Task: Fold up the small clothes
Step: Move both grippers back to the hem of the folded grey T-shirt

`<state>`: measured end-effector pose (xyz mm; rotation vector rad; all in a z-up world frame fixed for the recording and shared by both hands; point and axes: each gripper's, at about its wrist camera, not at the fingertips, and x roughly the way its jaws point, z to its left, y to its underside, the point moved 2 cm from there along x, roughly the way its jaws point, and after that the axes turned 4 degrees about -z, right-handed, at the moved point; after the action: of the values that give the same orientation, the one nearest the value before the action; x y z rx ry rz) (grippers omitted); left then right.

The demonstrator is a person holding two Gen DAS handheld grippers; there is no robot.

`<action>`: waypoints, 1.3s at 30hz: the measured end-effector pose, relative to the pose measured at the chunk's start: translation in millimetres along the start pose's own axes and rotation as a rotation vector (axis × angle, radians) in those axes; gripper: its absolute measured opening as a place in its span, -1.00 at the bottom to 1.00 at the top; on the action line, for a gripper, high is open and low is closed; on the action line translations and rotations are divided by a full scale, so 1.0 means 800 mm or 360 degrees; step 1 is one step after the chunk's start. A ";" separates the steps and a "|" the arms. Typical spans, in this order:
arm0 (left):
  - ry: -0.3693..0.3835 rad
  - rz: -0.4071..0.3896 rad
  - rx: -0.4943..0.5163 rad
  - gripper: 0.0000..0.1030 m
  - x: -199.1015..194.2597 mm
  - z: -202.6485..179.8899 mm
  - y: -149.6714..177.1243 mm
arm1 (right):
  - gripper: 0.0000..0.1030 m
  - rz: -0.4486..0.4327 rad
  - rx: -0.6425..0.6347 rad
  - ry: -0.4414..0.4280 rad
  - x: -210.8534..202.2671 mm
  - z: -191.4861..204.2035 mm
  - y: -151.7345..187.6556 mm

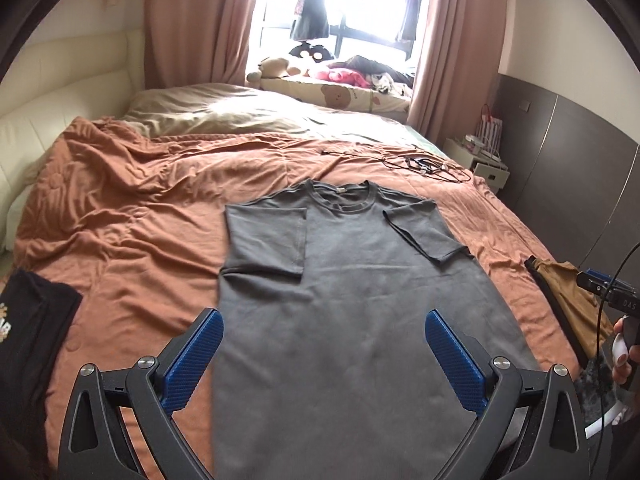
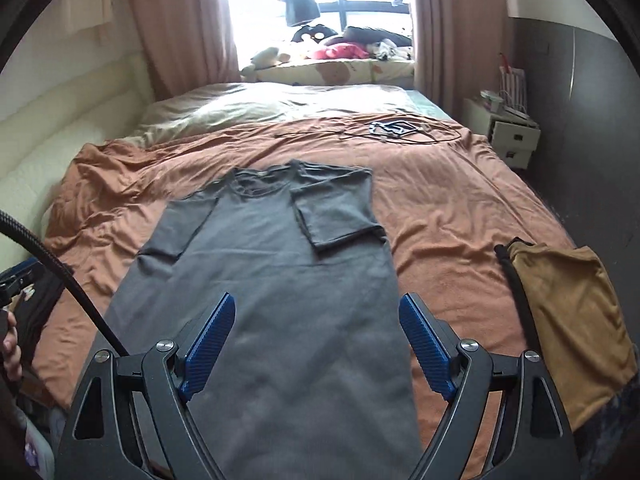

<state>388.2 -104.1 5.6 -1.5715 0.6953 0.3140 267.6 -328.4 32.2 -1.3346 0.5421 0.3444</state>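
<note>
The letters "DAS" can be read on the body of the right gripper [image 1: 608,292] at the right edge of the left wrist view; a small neck label on the grey T-shirt [image 1: 344,280] is too small to read. The T-shirt lies flat on the rust-orange bedspread [image 1: 132,248], collar away from the cameras, both short sleeves folded inward over the chest. The left gripper [image 1: 324,356] stands wide open above the lower part of the shirt, holding nothing; the right gripper [image 2: 316,344] likewise, its ribbed blue pads [image 2: 424,344] spread over the hem end. A mustard-brown garment [image 2: 568,320] lies to the right, a black printed garment [image 1: 32,340] to the left.
</note>
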 end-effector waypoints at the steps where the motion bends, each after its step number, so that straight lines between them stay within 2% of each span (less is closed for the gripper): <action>1: 0.0001 -0.0003 -0.0001 0.97 -0.010 0.001 0.004 | 0.62 0.0019 0.0001 -0.0006 -0.008 -0.001 0.006; 6: 0.0009 -0.0047 0.0031 0.98 -0.073 0.003 0.027 | 0.63 0.0011 -0.0045 0.0129 -0.059 -0.006 0.026; 7: 0.0014 -0.0054 0.0034 0.98 -0.086 0.004 0.032 | 0.75 -0.0004 -0.0055 0.0153 -0.070 -0.007 0.029; 8: 0.0019 -0.0054 0.0030 0.98 -0.097 0.004 0.035 | 0.95 -0.0019 -0.0056 0.0165 -0.083 -0.007 0.032; 9: 0.0032 -0.0054 0.0019 0.99 -0.109 0.005 0.040 | 1.00 -0.0030 -0.0057 0.0170 -0.094 -0.007 0.036; 11: 0.0058 -0.0085 0.0021 0.99 -0.133 0.005 0.049 | 1.00 -0.0064 -0.0066 0.0164 -0.117 -0.005 0.043; 16: 0.0001 -0.0086 0.0013 0.99 -0.164 0.014 0.075 | 1.00 -0.0113 -0.0101 0.0072 -0.156 -0.004 0.070; 22: -0.0044 -0.0097 -0.0020 0.99 -0.196 0.029 0.101 | 1.00 -0.0226 -0.0149 -0.0040 -0.197 -0.027 0.106; 26: -0.0040 -0.0121 -0.0043 0.99 -0.226 0.033 0.120 | 1.00 -0.0227 -0.0076 -0.0164 -0.209 -0.055 0.137; 31: -0.0048 -0.0104 -0.0060 0.99 -0.243 0.038 0.144 | 1.00 -0.0266 -0.0053 -0.0141 -0.230 -0.085 0.171; 39: -0.0010 -0.0063 -0.0099 0.99 -0.239 0.047 0.188 | 1.00 -0.0302 -0.0080 -0.0078 -0.243 -0.092 0.202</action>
<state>157.3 -19.0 -8.9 -1.6409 0.6542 0.3139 7.6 -352.8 -2.9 -1.4102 0.3641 0.2350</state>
